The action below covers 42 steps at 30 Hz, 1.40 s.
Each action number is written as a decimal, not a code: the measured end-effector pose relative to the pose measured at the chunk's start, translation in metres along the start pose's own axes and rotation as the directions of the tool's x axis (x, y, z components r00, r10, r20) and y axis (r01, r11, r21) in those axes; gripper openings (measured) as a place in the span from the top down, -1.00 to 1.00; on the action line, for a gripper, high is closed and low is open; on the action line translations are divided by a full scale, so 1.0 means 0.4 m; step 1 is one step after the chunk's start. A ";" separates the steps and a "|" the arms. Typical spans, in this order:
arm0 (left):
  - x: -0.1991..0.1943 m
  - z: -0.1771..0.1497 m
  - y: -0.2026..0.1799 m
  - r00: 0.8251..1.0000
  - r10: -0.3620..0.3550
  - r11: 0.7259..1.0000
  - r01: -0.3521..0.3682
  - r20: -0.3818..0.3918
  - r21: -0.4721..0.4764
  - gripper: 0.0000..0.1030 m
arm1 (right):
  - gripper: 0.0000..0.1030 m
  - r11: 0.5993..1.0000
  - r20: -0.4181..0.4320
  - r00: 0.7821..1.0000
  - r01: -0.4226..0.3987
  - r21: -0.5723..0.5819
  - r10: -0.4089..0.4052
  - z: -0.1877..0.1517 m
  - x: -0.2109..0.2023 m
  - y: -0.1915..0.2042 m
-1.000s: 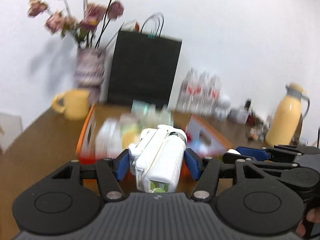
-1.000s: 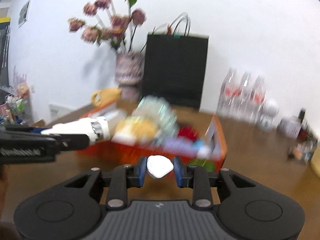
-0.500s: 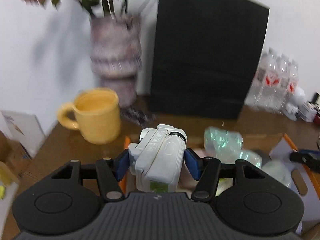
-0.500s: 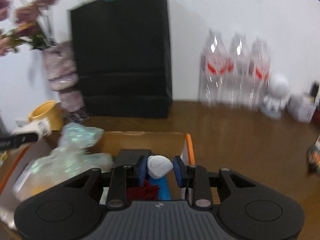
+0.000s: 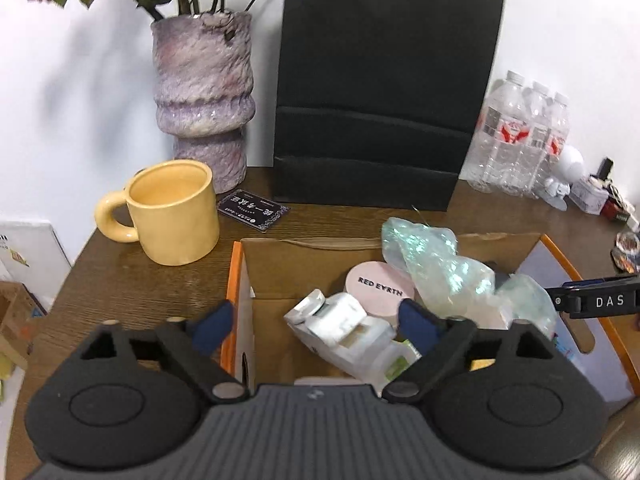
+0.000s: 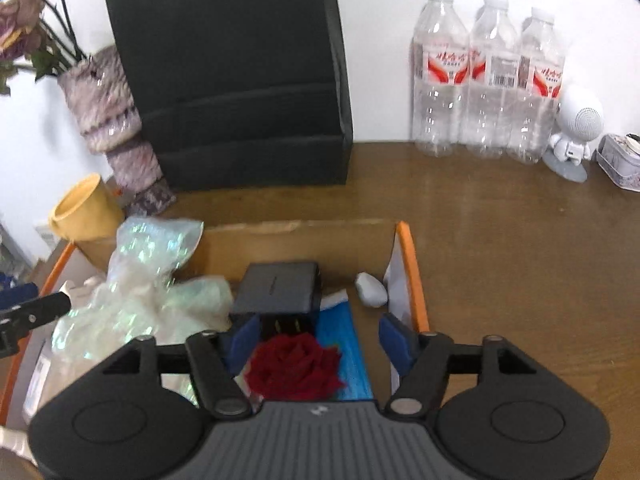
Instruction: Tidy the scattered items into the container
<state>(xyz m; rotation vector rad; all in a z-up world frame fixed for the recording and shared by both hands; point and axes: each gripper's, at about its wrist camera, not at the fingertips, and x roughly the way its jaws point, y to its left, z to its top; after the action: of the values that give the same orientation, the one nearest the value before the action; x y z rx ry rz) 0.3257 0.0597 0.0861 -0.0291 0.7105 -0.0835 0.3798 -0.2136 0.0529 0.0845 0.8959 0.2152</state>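
Above the orange-edged cardboard box (image 5: pixel 236 280), the left gripper (image 5: pixel 316 326) has just spread wide, and the white plastic bottle (image 5: pixel 344 334) lies loose inside beside a pink round lid (image 5: pixel 380 286) reading "RED EARTH". The right gripper (image 6: pixel 320 334), just opened and empty, hovers over the box; the small white pebble-shaped case (image 6: pixel 371 289) rests in its far corner.

Two matte black plastic left gripper (image 5: pixel 316 326) and right gripper (image 6: pixel 318 338) units share ribbed grey housings, round recessed side discs, silver pivot screws and blue rubber finger pads (image 5: pixel 212 326); white "DAS" lettering marks one black arm.
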 end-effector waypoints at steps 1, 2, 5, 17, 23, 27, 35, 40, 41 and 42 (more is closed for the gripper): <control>-0.005 -0.002 -0.001 1.000 0.010 1.000 -0.010 0.002 0.006 -0.87 | -0.35 1.000 -0.015 1.000 -0.008 0.002 0.008 -0.001 -0.005 -0.001; -0.008 -0.006 0.003 1.000 0.018 1.000 -0.018 -0.007 0.000 -0.87 | -0.35 1.000 -0.031 0.999 -0.017 0.005 0.017 -0.003 -0.011 -0.002; -0.019 -0.020 0.017 0.999 0.024 0.999 -0.026 -0.037 -0.031 -0.87 | -0.35 0.995 -0.074 0.995 -0.067 0.068 0.072 -0.020 -0.034 -0.017; -0.151 -0.042 -0.015 0.996 -0.019 1.000 0.017 -0.093 -0.022 -0.95 | -0.50 0.997 -0.219 0.974 -0.047 0.068 0.061 -0.101 -0.138 0.016; -0.221 -0.066 -0.064 0.990 0.012 0.999 -0.006 -0.141 0.047 -0.99 | -0.56 1.000 -0.228 0.973 -0.023 0.014 0.025 -0.140 -0.229 0.036; -0.248 -0.088 -0.070 0.984 0.010 1.000 -0.008 -0.180 0.009 -1.00 | -0.56 1.000 -0.215 0.977 -0.011 0.010 0.013 -0.163 -0.282 0.035; -0.307 -0.211 -0.109 0.987 0.101 0.995 -0.102 -0.126 -0.004 -1.00 | -0.65 0.998 -0.082 0.996 0.029 -0.064 -0.034 -0.271 -0.374 0.086; -0.367 -0.284 -0.138 0.990 0.127 0.992 -0.126 -0.057 0.027 -1.00 | -0.65 0.997 -0.033 0.999 -0.001 -0.075 -0.002 -0.357 -0.411 0.119; -0.379 -0.298 -0.142 0.991 0.124 0.992 -0.123 -0.044 0.019 -1.00 | -0.65 0.997 -0.022 1.000 -0.006 -0.077 0.005 -0.374 -0.418 0.125; -0.391 -0.314 -0.145 0.993 0.116 0.993 -0.116 -0.032 0.012 -1.00 | -0.65 0.997 0.005 1.000 -0.004 -0.074 0.005 -0.391 -0.428 0.131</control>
<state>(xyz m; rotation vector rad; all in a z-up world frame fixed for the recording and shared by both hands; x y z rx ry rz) 0.1217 0.0157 0.0960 0.0233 0.7430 0.0235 0.1459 -0.2029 0.0948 0.0186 0.8821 0.2518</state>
